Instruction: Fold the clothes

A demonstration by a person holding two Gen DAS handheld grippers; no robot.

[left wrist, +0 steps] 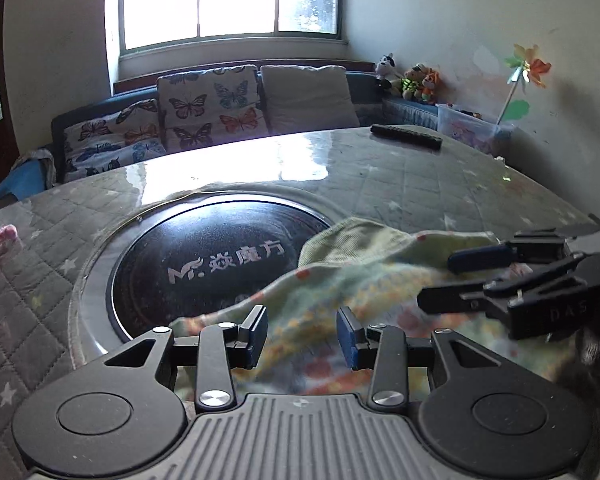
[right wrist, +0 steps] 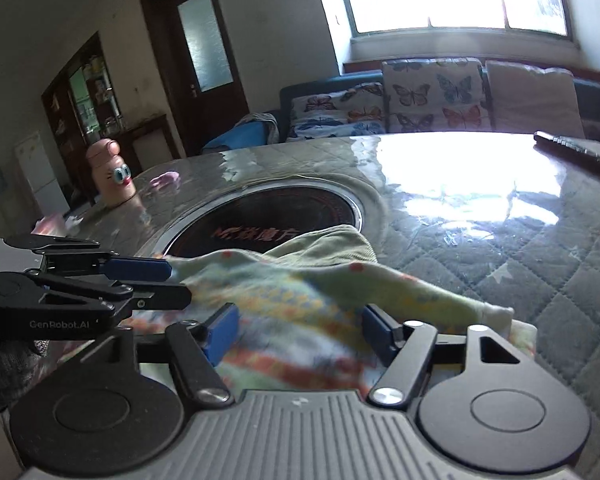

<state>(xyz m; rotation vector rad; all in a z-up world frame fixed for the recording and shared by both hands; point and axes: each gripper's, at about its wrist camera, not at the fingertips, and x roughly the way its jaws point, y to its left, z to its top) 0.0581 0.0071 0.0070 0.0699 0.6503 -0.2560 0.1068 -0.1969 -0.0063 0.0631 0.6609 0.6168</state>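
Daylight from a blown-out window (left wrist: 228,0), glaring off the glossy table (left wrist: 260,160); dim room corners, motion-blurred garment (left wrist: 340,280), fisheye bending and dark vignetting at edges.

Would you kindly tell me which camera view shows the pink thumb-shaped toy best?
The right wrist view: the pink thumb-shaped toy with cartoon eyes stands upright and whole at the table's far left edge. The left wrist view does not show it.

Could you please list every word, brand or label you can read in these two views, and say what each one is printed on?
"M. 焱魔方": white, on the black round cooktop set into the table; in the right wrist view it is too blurred to read.
"GenRobot.AI": on the body of the left gripper.
"DAS": faint, on the body of the right gripper; only partly legible.
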